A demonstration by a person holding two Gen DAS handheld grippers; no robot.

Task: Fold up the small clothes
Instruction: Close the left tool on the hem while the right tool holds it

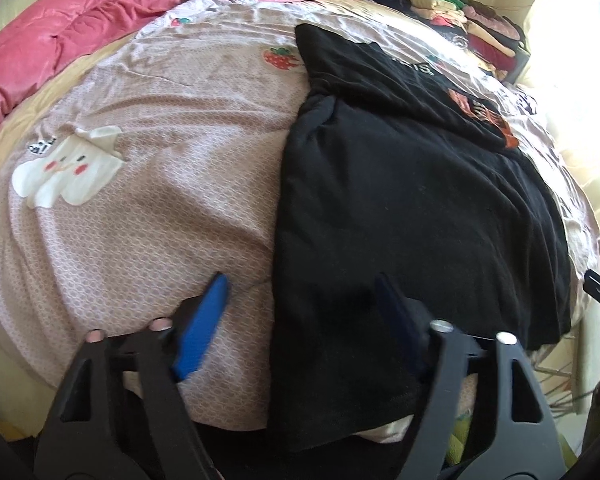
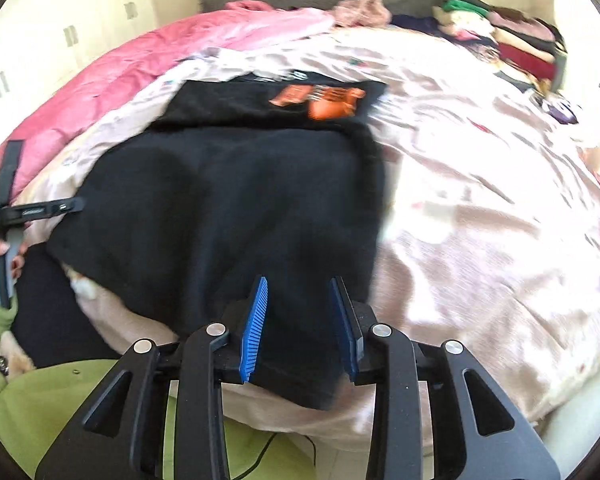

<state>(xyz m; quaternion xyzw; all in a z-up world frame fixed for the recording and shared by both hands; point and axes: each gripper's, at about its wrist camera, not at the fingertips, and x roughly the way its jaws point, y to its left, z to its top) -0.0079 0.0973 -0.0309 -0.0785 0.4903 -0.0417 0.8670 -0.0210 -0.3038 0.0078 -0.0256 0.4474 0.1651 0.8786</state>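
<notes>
A black T-shirt (image 1: pixel 400 200) with an orange print (image 2: pixel 324 102) lies spread on the bed, one side folded over its middle. In the left wrist view my left gripper (image 1: pixel 300 294) stands open across the shirt's left edge near the hem. One blue finger (image 1: pixel 208 320) is over the bedsheet and the other is over the black cloth. In the right wrist view, which is blurred, my right gripper (image 2: pixel 300 280) is open just above the black T-shirt (image 2: pixel 228 200) near its front hem. Its blue pads (image 2: pixel 254 328) stand apart and grip nothing.
The bed has a pale pink sheet (image 1: pixel 160 128) with strawberry prints. A pink quilt (image 1: pixel 80 28) is bunched at the far left, and a stack of folded clothes (image 1: pixel 472 20) sits at the far right. A person's green sleeve (image 2: pixel 40 400) is at the near edge.
</notes>
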